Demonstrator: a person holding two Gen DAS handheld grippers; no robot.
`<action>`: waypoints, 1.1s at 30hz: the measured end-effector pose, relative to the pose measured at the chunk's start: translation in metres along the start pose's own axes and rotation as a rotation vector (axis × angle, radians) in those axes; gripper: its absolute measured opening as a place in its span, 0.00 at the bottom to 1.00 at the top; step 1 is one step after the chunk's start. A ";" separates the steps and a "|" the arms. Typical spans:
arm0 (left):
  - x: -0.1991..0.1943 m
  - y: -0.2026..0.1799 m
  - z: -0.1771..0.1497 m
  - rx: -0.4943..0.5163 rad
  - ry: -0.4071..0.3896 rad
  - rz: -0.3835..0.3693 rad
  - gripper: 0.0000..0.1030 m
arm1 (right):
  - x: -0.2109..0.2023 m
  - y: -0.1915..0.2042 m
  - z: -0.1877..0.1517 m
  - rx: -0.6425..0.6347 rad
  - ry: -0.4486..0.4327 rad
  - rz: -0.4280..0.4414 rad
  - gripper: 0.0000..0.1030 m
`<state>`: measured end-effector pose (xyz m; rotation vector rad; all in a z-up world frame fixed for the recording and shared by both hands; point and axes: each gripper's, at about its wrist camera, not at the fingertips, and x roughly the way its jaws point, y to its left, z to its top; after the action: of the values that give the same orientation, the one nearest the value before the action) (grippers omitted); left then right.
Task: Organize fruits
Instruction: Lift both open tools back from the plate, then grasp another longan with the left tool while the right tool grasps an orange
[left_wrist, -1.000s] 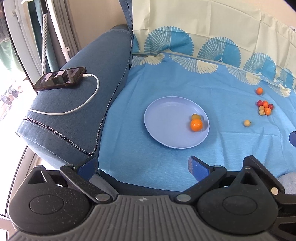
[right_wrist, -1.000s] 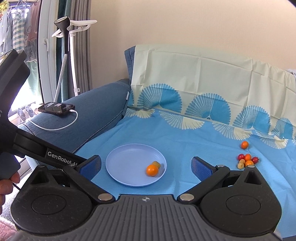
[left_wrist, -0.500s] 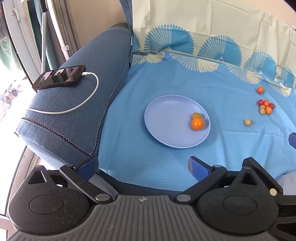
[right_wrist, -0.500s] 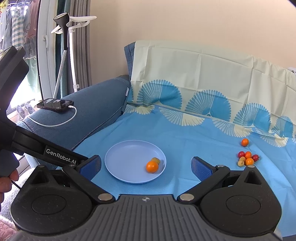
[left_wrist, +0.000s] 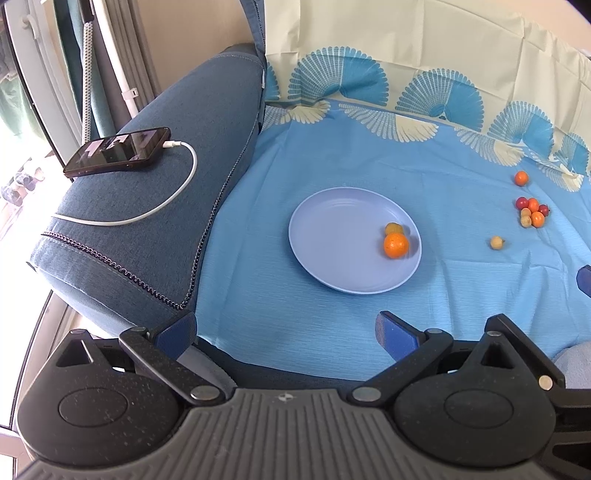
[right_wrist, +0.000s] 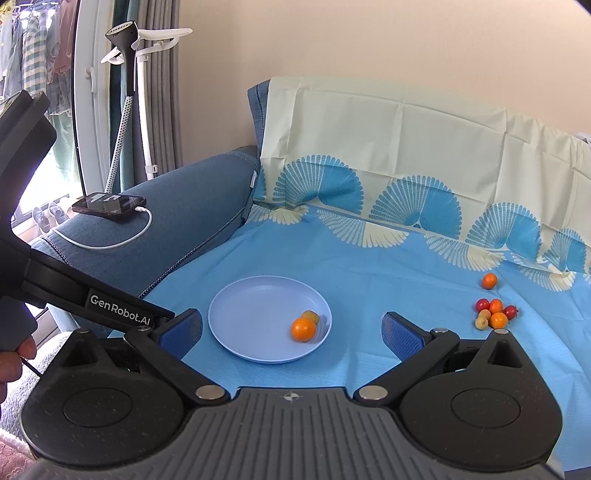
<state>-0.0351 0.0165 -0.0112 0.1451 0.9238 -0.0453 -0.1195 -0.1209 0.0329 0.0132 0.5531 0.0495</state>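
A pale blue plate (left_wrist: 332, 229) (right_wrist: 251, 317) lies on the blue cloth and holds an orange fruit (left_wrist: 396, 246) (right_wrist: 303, 329) and a small yellow-brown fruit (left_wrist: 393, 228) (right_wrist: 311, 316). A cluster of small red, orange and tan fruits (left_wrist: 532, 213) (right_wrist: 494, 314) lies to the right. One orange fruit (left_wrist: 521, 178) (right_wrist: 489, 281) sits behind the cluster and a tan one (left_wrist: 496, 242) lies in front of it. My left gripper (left_wrist: 286, 328) and my right gripper (right_wrist: 291, 328) are open and empty, held short of the plate.
A phone (left_wrist: 118, 151) (right_wrist: 109, 205) on a white charging cable (left_wrist: 155, 206) rests on the blue sofa arm (left_wrist: 147, 229) at left. The cloth-draped sofa back (right_wrist: 406, 147) rises behind. A garment steamer (right_wrist: 127, 92) stands by the window.
Both grippers have drifted slightly, so the view shifted a little. The fruits and the plate have not moved.
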 end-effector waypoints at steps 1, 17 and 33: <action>0.000 0.000 0.000 -0.001 0.000 0.002 1.00 | 0.000 0.000 0.000 0.001 0.001 0.000 0.99; 0.012 -0.007 0.006 0.011 0.036 0.007 1.00 | 0.012 -0.009 -0.005 0.039 0.024 -0.002 0.99; 0.063 -0.108 0.045 0.136 0.155 -0.160 1.00 | 0.033 -0.151 -0.035 0.319 0.024 -0.336 0.99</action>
<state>0.0278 -0.0957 -0.0460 0.2025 1.0865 -0.2477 -0.1029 -0.2695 -0.0182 0.2299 0.5765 -0.3661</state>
